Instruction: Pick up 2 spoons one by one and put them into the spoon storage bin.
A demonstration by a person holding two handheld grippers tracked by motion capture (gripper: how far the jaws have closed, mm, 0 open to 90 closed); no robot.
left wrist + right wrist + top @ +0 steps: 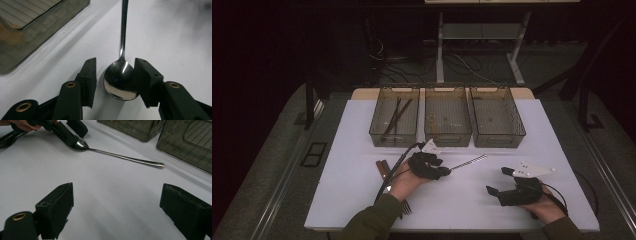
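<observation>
Between the two black jaws of the left gripper, a polished steel spoon is lying bowl-up on the white table top, its slim handle running straight away from the camera. The jaws are standing at a narrow gap that just brackets the bowl: the right pad is touching or all but touching its rim, while a sliver of table is showing at the left pad, so they are not yet clamping it. Straddling the widest, stiffest part looks deliberate, since the thin handle would offer less to pinch and could twist. From the right gripper view the same spoon is stretching toward the bins, bowl tucked under the left tool. The right gripper is hovering low over bare table with its jaws spread wide, holding nothing, probably parked clear so it is not crowding the pickup. Farther out, three smoky translucent plastic bins are sitting side by side along the far edge; the left bin is holding long dark sticks, which suggests utensils are being sorted by kind. Near the person's left forearm, a small brown flat piece is lying apart.
</observation>
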